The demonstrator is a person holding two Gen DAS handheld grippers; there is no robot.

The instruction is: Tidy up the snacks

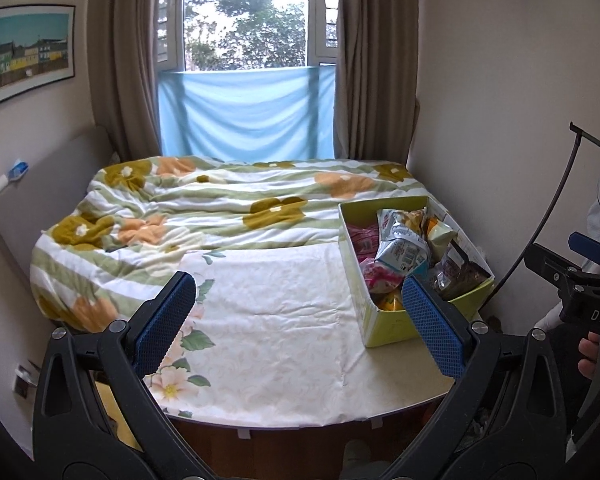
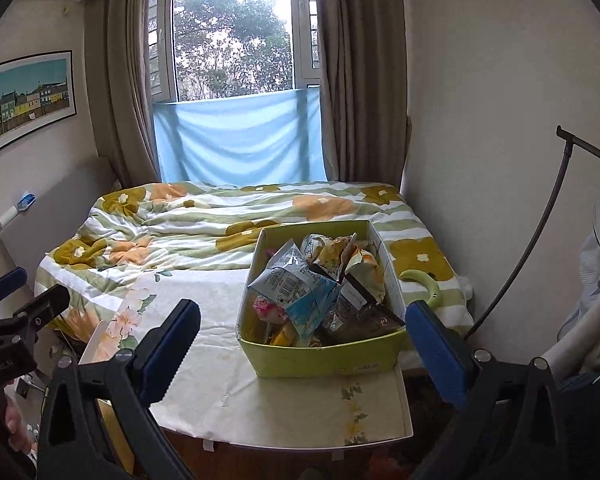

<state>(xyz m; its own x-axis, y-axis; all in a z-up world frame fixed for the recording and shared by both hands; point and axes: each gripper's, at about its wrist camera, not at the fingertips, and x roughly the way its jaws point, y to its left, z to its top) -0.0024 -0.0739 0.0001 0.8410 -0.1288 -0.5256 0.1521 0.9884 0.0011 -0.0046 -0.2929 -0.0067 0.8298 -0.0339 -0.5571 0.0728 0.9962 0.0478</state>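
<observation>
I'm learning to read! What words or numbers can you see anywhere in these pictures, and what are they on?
"DAS": white letters on the right gripper, seen in the left wrist view; the word runs off the edge.
Print on the left gripper: too blurred to read.
Barcode and print on the blue-grey snack bag: too small to read.
Label on the yellow-green box: too blurred to read.

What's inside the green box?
The green box holds piled snack packets: a blue-and-silver bag on top, a brown packet and a pink one. Anything underneath them is hidden.
</observation>
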